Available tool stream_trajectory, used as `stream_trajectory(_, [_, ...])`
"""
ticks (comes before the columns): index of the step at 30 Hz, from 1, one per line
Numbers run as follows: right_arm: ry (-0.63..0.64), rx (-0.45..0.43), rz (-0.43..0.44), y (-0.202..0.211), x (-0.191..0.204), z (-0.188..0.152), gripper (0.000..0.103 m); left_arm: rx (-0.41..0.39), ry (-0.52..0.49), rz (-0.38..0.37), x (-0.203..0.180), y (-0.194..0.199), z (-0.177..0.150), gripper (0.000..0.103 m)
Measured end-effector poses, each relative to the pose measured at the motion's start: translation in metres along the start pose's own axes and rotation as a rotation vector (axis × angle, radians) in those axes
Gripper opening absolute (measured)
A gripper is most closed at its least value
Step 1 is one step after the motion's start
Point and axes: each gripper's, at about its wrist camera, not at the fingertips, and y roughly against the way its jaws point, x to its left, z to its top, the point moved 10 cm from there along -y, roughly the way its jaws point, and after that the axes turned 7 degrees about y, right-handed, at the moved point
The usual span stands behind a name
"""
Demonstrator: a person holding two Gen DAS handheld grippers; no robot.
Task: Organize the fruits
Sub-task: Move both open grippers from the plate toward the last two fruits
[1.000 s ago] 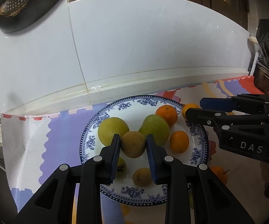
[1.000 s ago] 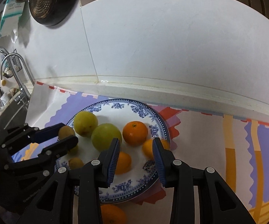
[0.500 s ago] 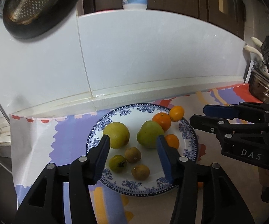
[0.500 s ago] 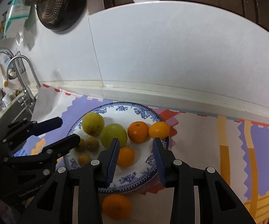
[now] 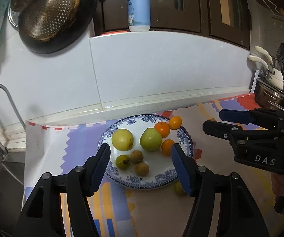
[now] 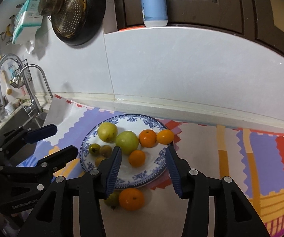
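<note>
Left gripper (image 5: 141, 161): jaws stand apart with nothing between the pads; they have just been opening. It hangs above the near edge of the blue-and-white plate (image 5: 142, 181), clear of the fruit.

Right gripper (image 6: 142, 163): jaws also apart and empty, having just been opening. It hangs over the near right part of the same plate, with no pad touching fruit.

Plate contents, left wrist view:
- a yellow-green fruit (image 5: 122, 139) at the left and a green fruit (image 5: 150, 139) just right of it, apart;
- three oranges to the right — one (image 5: 162, 129) touching the green fruit, one (image 5: 167, 147) nearer the camera, one (image 5: 175, 122) resting on the far right rim;
- two small brown fruits (image 5: 136, 156) (image 5: 141, 169) and a small dark green fruit (image 5: 122, 162) in the near left part.

Off the plate, right wrist view: a loose orange (image 6: 131, 198) and a small green fruit (image 6: 112, 199) lie touching on the patterned mat (image 6: 260, 158), just beside the plate's near rim.

Surroundings: the mat covers the counter up to a white tiled wall (image 5: 161, 69). A blue bottle (image 5: 138, 9) stands on the ledge above the wall. A perforated metal strainer (image 5: 47, 11) hangs at upper left. A tap (image 6: 26, 83) stands over the sink at the left.
</note>
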Motion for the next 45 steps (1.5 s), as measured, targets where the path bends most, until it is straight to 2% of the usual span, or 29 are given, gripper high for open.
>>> stream_trajectory(4, [0.007, -0.012, -0.012, 0.014, 0.003, -0.002, 0.049, -0.016, -0.005, 0.009, -0.002, 0.016, -0.002, 0.065])
stream_trajectory(8, [0.015, -0.028, -0.024, 0.029, 0.006, -0.004, 0.057, -0.036, -0.011, 0.018, -0.003, 0.031, -0.004, 0.068])
stream_trajectory(24, [0.091, -0.022, -0.016, 0.063, 0.022, -0.025, 0.057, -0.064, -0.062, 0.016, -0.02, 0.07, -0.028, 0.07])
stream_trajectory(33, [0.16, 0.008, 0.016, 0.061, 0.029, -0.038, 0.057, -0.041, -0.107, -0.013, -0.033, 0.066, -0.045, 0.069])
stream_trajectory(39, [0.23, 0.052, 0.037, 0.047, 0.03, -0.049, 0.057, -0.011, -0.163, -0.026, -0.04, 0.051, -0.056, 0.061])
stream_trajectory(45, [0.323, 0.108, 0.073, 0.022, 0.036, -0.062, 0.057, 0.061, -0.174, -0.046, -0.039, 0.026, -0.07, 0.052])
